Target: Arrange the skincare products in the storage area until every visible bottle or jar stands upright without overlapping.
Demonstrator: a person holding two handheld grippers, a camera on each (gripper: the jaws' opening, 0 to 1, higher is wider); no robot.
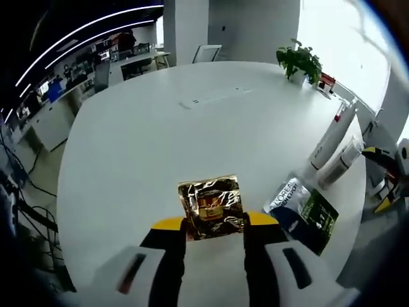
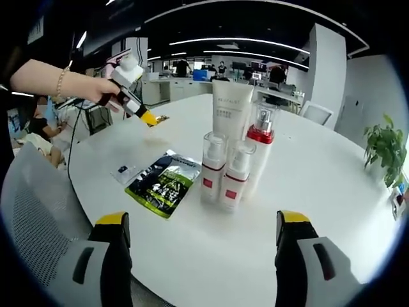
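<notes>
Gold crinkled foil sachet (image 1: 211, 206) sits pinched between the 2 black, yellow-tipped fingers of the left gripper (image 1: 215, 225), raised over the round white bench (image 1: 140, 153). From the right gripper view the same left gripper (image 2: 148, 118) appears at upper left, carried by a person's hand (image 2: 96, 88) with a beaded bracelet at the wrist; a small glint of gold (image 2: 160, 118) shows at its tips, too small there to make out clearly.

On the bench (image 2: 319, 185) a cluster of skincare products stands upright. A tall white tube standing on its cap (image 2: 231, 109) is at the back. A clear spray bottle with a red collar and silver pump (image 2: 261, 150) stands just beside it. 2 short white pump bottles with red square labels (image 2: 211, 167) (image 2: 236, 176) stand in front, close together and seemingly touching. Near them, toward the bench edge, a dark green and black flat sachet (image 2: 163, 182) lies flat, with a small dark packet (image 2: 123, 171) next to it.

The right gripper (image 2: 203, 231) hovers with its fingers spread wide apart, holding nothing, aimed at the cluster.

In the left gripper view the white tube (image 1: 329, 142) and a pump bottle (image 1: 342, 162) appear at the right, with the flat sachet (image 1: 307, 214) nearby. A potted green plant (image 1: 299, 62) stands at the bench's far edge.
</notes>
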